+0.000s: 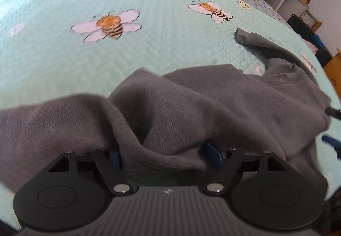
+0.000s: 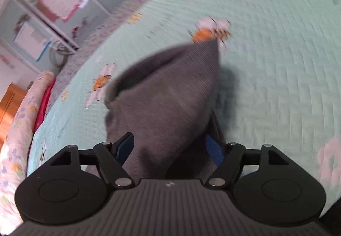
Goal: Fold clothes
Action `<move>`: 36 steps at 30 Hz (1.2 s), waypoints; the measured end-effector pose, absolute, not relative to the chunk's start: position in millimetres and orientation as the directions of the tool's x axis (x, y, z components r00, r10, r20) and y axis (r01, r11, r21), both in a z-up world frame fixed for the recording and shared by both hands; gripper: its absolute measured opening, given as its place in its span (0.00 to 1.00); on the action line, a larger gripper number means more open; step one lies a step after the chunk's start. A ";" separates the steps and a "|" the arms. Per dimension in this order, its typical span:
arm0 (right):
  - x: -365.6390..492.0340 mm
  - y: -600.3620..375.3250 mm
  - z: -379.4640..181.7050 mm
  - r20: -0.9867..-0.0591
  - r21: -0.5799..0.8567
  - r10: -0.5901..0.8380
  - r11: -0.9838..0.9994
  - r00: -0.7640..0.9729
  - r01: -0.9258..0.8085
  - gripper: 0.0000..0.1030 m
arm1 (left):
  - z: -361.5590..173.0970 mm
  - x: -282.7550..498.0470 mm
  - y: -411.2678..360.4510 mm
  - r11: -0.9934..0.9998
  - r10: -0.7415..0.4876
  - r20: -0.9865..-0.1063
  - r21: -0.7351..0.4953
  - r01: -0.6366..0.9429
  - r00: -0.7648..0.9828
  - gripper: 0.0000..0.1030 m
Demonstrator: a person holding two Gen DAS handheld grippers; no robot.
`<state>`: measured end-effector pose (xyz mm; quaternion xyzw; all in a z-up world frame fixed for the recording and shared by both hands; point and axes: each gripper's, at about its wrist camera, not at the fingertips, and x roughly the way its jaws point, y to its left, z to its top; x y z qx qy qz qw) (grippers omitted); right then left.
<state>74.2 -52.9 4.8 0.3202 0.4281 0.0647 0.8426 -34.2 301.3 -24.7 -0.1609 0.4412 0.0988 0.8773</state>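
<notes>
**Laying the grey garment down on the bedspread**

The grey garment (image 1: 170,112) lies bunched at the near edge of the mint bee-print bedspread (image 1: 149,54), with one sleeve (image 1: 255,40) trailing off toward 2 o'clock. In the left wrist view, cloth heaps up between the fingers of the left gripper (image 1: 168,150); the jaws stand wide and the blue pads show beside the fabric without clearly pinching it, so they read as released. In the blurred right wrist view, a tapering fold of the same garment (image 2: 168,97) runs from the right gripper (image 2: 170,150) toward 12 o'clock; its jaws also stand wide, the cloth loose between them.

My judgement: the step is releasing and spreading. To do it well, back both grippers out low and straight so no cloth snags, then flatten the bunched ridges and pull the sleeve in before making any fold.
</notes>
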 end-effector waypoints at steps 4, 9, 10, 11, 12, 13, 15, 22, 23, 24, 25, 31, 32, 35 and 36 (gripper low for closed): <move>83.6 -58.6 -28.2 -0.673 0.686 0.467 0.683 0.573 0.250 0.31 | -12.5 -15.0 283.0 0.954 0.018 -0.776 -0.175 -0.244 0.630 0.27; 89.4 -66.0 4.6 -0.509 0.797 0.543 0.590 0.668 0.128 0.07 | 54.9 22.4 259.3 0.976 -0.047 -0.644 -0.191 -0.101 0.764 0.21; 86.0 -70.8 20.6 -0.458 0.816 0.548 0.572 0.700 0.086 0.06 | 75.7 30.2 250.7 0.981 -0.063 -0.601 -0.185 -0.062 0.797 0.21; 78.1 -77.6 42.1 -0.402 0.822 0.536 0.568 0.742 0.035 0.06 | 97.3 36.3 240.4 0.985 -0.076 -0.548 -0.171 -0.023 0.833 0.21; 69.6 -84.5 63.8 -0.343 0.824 0.523 0.566 0.780 -0.017 0.04 | 117.7 40.3 231.9 0.987 -0.089 -0.493 -0.162 0.009 0.866 0.22; 56.6 -92.2 86.4 -0.274 0.821 0.511 0.566 0.815 -0.079 0.04 | 137.8 43.8 224.0 0.987 -0.103 -0.436 -0.153 0.039 0.894 0.22; 27.2 -107.1 121.9 -0.148 0.805 0.497 0.562 0.855 -0.187 0.04 | 164.3 47.9 214.3 0.988 -0.102 -0.363 -0.147 0.051 0.926 0.33; -36.9 -110.4 131.7 -0.147 0.626 0.550 0.695 0.822 -0.353 0.50 | 96.9 34.3 222.7 0.962 -0.032 -0.561 -0.242 -0.127 0.827 0.68; -42.0 -109.7 121.4 -0.182 0.603 0.534 0.724 0.825 -0.336 0.50 | 80.4 25.3 223.6 0.953 -0.057 -0.597 -0.271 -0.135 0.801 0.68; -44.2 -112.0 112.3 -0.205 0.601 0.531 0.731 0.822 -0.323 0.50 | 67.2 15.6 221.8 0.947 -0.086 -0.623 -0.293 -0.130 0.778 0.68; -44.5 -117.5 107.1 -0.214 0.608 0.525 0.732 0.824 -0.309 0.50 | 60.7 9.4 214.3 0.950 -0.115 -0.634 -0.295 -0.102 0.765 0.68; -20.9 -153.3 83.4 -0.264 0.617 0.432 0.763 0.862 -0.194 0.71 | 53.4 3.0 147.1 0.951 -0.289 -0.645 -0.277 0.136 0.707 0.69; -7.3 -155.4 79.9 -0.282 0.593 0.414 0.784 0.866 -0.181 0.71 | 54.3 5.3 134.9 0.945 -0.317 -0.644 -0.274 0.177 0.696 0.69; 38.1 -151.8 66.8 -0.350 0.476 0.370 0.862 0.861 -0.177 0.72 | 42.9 14.4 113.3 0.951 -0.307 -0.676 -0.250 0.183 0.670 0.69; 55.1 -148.1 61.1 -0.377 0.423 0.358 0.887 0.854 -0.185 0.72 | 38.0 15.7 110.9 0.951 -0.306 -0.687 -0.254 0.177 0.659 0.69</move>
